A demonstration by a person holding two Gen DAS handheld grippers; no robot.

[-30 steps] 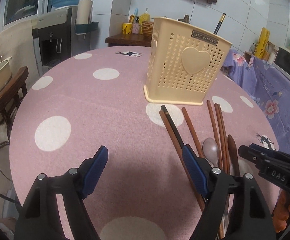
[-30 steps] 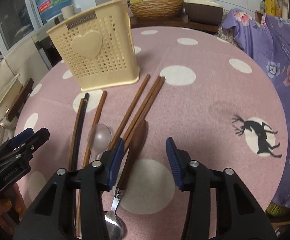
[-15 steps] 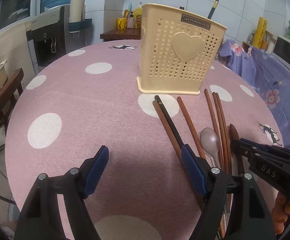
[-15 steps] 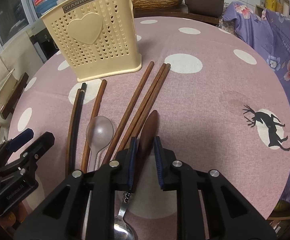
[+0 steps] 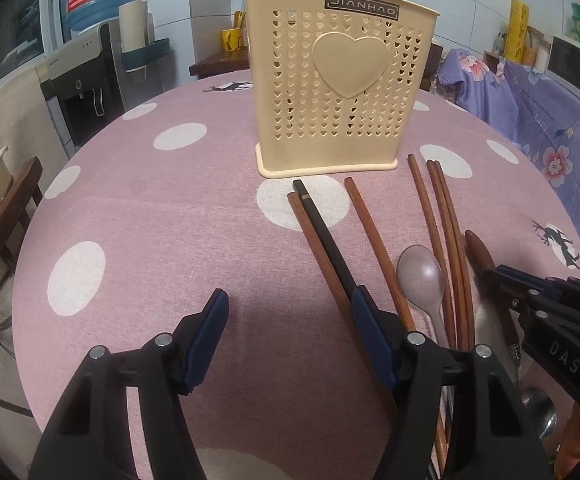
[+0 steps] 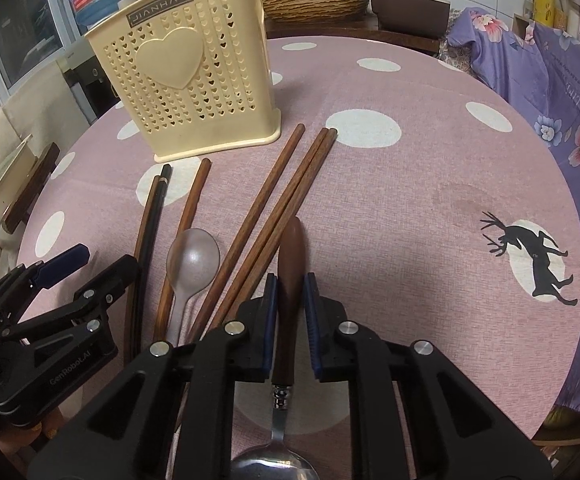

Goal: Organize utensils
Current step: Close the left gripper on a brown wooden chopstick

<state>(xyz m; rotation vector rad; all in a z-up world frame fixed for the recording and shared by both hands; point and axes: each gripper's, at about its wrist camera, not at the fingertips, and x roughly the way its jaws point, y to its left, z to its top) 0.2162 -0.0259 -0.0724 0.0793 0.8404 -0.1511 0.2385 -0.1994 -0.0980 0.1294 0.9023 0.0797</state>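
Pink cloth with white dots covers the round table, and near its middle stands the cream utensil holder, upright, with a heart on its perforated front. Just in front of the holder lie the loose utensils: brown chopsticks, one black chopstick and a pale plastic spoon, all pointing roughly toward it. Furthest right in that row is the wooden-handled metal spoon, its handle tip toward the holder. The right gripper is clamped narrowly on that handle, both pads against it. Left of the row, the left gripper has its jaws closing over bare cloth, its right finger lying over the black chopstick.
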